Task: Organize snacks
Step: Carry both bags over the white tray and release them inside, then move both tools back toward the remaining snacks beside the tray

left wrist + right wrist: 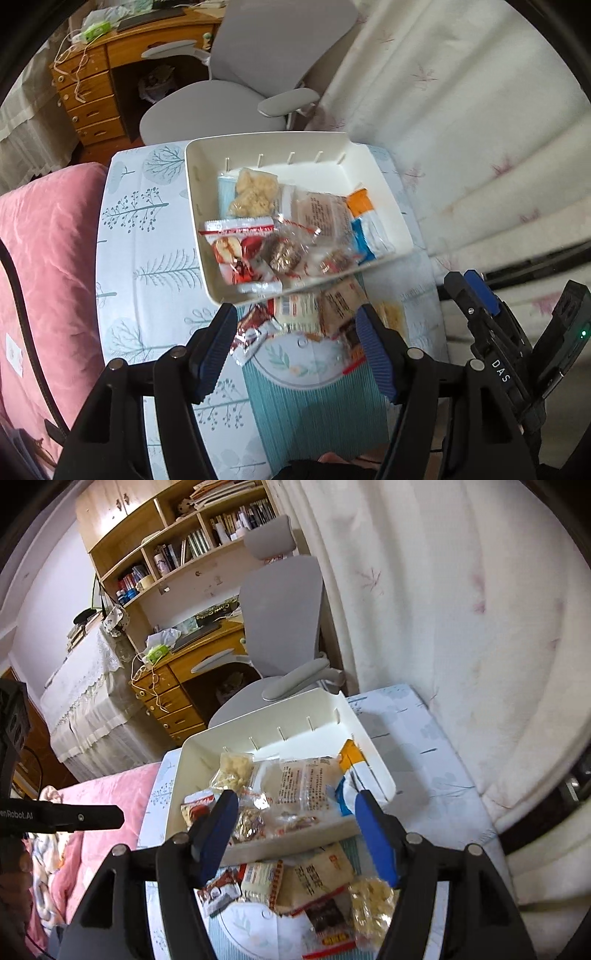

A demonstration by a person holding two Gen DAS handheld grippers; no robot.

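A white bin (pixel 207 258) (pixel 373 760) stands on a small table and holds several wrapped snacks (pixel 280 225) (pixel 291 786). More snack packets (pixel 314 314) (pixel 314 890) lie loose on a teal mat (pixel 317 406) in front of the bin. My left gripper (pixel 295 325) is open and empty, hovering over the loose packets. My right gripper (pixel 291 812) is open and empty, above the bin's near edge. The right gripper also shows at the right of the left wrist view (pixel 476 295).
The table wears a pale tree-print cloth (pixel 147 258). A pink quilt (pixel 44 258) lies to the left. A grey office chair (pixel 236 99) and a wooden desk (pixel 96 92) stand behind. A white curtain (pixel 461 129) hangs on the right.
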